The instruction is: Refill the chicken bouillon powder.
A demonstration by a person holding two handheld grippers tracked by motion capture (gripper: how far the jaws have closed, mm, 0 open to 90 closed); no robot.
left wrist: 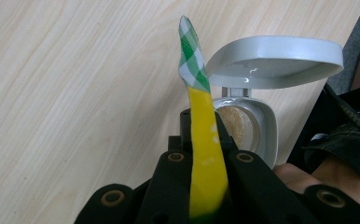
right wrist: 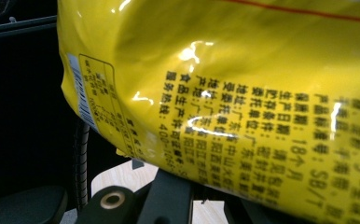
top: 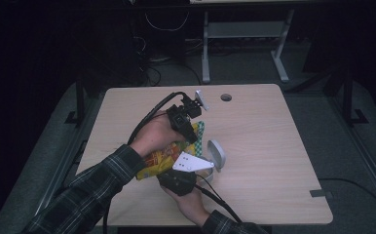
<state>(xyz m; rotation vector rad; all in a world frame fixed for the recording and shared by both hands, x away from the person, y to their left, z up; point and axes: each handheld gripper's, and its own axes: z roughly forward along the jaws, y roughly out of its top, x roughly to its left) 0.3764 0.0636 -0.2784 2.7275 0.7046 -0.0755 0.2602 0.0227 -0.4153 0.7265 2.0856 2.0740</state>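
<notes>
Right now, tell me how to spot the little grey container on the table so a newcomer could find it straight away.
On the wooden table, look near the middle, just right of the yellow snack bag that both grippers hold. The grey container stands there with its hinged lid flipped open, showing brownish powder inside. It is the only rounded grey plastic thing beside the glossy printed bag.

Both grippers (top: 188, 127) (top: 176, 180) clamp yellow bag (top: 158, 161) (seemingly opposite ends) beside open grey container (top: 217, 153) on table (top: 264, 141).
</notes>
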